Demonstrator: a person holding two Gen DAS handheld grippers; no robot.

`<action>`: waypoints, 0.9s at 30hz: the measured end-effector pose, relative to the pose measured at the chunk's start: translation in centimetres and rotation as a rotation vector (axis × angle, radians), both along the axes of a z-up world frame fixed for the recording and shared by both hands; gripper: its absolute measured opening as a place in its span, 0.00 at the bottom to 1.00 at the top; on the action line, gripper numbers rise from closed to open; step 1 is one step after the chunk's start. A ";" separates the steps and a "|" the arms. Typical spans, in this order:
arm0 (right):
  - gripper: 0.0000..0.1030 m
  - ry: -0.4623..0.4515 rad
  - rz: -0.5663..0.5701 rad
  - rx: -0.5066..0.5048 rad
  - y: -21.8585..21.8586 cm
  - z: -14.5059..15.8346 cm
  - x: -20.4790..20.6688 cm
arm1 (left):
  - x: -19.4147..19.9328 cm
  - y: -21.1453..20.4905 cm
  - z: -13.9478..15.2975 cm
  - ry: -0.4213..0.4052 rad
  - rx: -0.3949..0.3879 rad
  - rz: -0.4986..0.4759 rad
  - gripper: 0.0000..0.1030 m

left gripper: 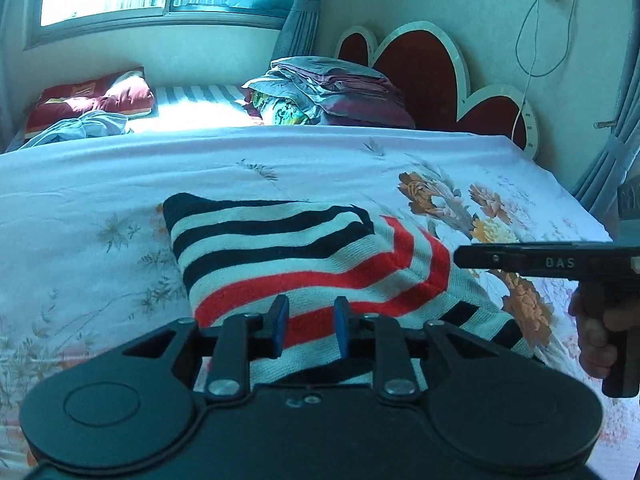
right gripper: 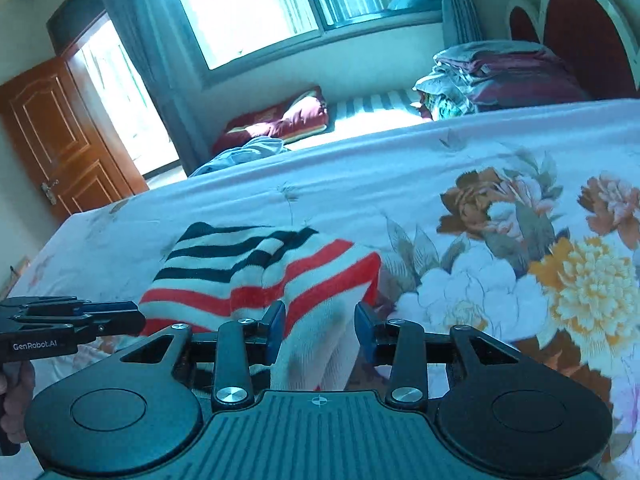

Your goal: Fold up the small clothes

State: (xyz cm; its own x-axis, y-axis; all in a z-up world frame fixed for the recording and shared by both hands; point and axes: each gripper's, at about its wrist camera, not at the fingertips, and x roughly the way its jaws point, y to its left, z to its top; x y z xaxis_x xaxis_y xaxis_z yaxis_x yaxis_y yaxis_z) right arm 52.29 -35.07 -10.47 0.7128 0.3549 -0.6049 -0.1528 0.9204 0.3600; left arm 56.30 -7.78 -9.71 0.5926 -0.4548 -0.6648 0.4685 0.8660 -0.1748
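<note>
A knitted garment (left gripper: 280, 248) with navy, red and white stripes lies partly folded on the flowered bedsheet (left gripper: 120, 184). My left gripper (left gripper: 311, 326) hovers low over its near edge. The blue pads stand a little apart and the stripes run unbroken behind them, so nothing looks pinched. In the right wrist view it reaches in from the left, the left gripper (right gripper: 132, 316) tip at the garment's (right gripper: 248, 276) left edge. My right gripper (right gripper: 320, 330) is open with a bunch of white cloth between its pads. That cloth touches the left pad, and a dark gap shows at the right one.
At the head of the bed, folded bedding (left gripper: 332, 88) is stacked before a red scalloped headboard (left gripper: 424, 76). A red pillow (left gripper: 92, 98) and a crumpled bluish garment (left gripper: 80, 128) lie under the window. A brown door (right gripper: 52, 140) stands far left. A hand (left gripper: 600, 332) grips the right tool.
</note>
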 end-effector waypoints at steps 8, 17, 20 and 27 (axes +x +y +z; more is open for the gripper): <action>0.16 0.163 0.050 -0.084 0.8 -3.0 5.2 | 3.0 -2.0 -2.3 0.062 0.157 -0.058 0.22; 0.16 0.072 0.121 0.001 -0.6 1.8 -4.1 | -6.8 -0.2 1.1 -0.015 -0.007 -0.083 0.24; 0.40 0.112 0.084 0.023 -0.4 1.4 -6.3 | -7.8 -0.6 -0.3 0.002 0.048 -0.061 0.22; 0.12 0.276 -0.072 0.322 -1.8 -2.9 -7.2 | -7.9 0.9 -1.5 -0.011 0.068 -0.034 0.10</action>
State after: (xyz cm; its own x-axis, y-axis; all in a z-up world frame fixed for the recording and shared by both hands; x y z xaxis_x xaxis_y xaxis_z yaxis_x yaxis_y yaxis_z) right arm 45.10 -36.89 -13.42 0.5698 0.5119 -0.6429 0.0505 0.7590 0.6491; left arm 48.36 -6.90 -11.18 0.5852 -0.4287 -0.6883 0.4992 0.8594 -0.1108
